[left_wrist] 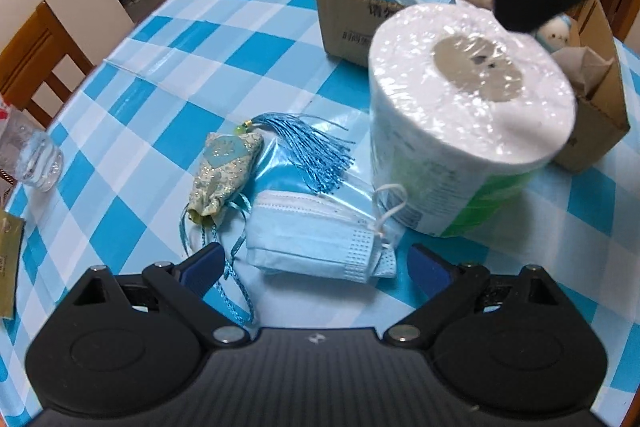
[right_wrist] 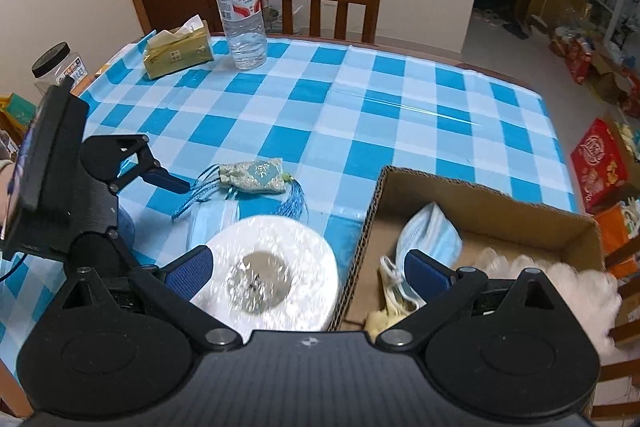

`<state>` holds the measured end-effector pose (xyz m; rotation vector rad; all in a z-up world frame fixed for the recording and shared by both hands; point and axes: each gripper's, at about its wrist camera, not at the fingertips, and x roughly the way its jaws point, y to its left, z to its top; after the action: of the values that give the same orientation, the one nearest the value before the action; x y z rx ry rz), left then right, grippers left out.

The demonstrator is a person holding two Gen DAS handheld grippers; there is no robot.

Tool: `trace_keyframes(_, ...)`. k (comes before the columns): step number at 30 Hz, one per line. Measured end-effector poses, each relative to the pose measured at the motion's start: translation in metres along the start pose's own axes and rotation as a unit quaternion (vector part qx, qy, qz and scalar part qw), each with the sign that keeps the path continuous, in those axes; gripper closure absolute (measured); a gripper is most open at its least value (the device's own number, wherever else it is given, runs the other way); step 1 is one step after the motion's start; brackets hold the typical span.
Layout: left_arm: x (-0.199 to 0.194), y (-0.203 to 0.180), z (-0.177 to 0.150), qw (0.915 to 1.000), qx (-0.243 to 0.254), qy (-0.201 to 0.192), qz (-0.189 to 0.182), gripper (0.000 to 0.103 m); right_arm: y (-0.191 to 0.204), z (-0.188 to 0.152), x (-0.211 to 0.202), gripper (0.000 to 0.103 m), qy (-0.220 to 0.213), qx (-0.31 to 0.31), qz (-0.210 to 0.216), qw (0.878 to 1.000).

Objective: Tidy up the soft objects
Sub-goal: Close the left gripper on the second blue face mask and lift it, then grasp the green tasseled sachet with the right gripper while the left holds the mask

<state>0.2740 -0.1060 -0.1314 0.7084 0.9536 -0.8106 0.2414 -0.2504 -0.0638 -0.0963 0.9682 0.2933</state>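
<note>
Nearby, tissue roll [left_wrist: 468,115] (seemingly wrapped) crowding box [left_wrist: 344,15].

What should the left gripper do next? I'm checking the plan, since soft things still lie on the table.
Probably ease the left gripper forward and down so its open jaws straddle the folded face mask, then close. The mask lies flat right ahead of the fingers, outside the cardboard box, which already holds another mask. The toilet roll stands close beside it, so keep the approach narrow.

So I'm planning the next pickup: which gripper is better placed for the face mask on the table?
Left. The left gripper is open, straddling the mask; the right gripper hovers over the tissue roll.
</note>
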Motion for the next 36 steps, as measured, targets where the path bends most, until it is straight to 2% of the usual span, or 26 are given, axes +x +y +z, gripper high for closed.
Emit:
trace_keyframes(9,0.017,0.005,0.005,0.9996,0.012,0.006,-0.025,0.015,-0.007,0.017,0.021,0.0,0.005,-0.008,0.011,1.0)
trace_keyframes(13,0.018,0.007,0.005,0.9995,0.004,0.002,-0.033,0.028,-0.007,0.02,0.028,0.0,0.011,-0.01,0.013,1.0)
trace_keyframes(21,0.008,0.007,0.004,0.9987,-0.022,-0.008,-0.045,0.044,-0.004,0.027,0.036,0.0,0.014,-0.02,0.016,1.0)
trace_keyframes(36,-0.016,0.007,-0.021,0.9974,-0.054,0.005,-0.046,0.046,0.003,0.034,0.041,0.0,0.015,-0.03,0.017,0.999)
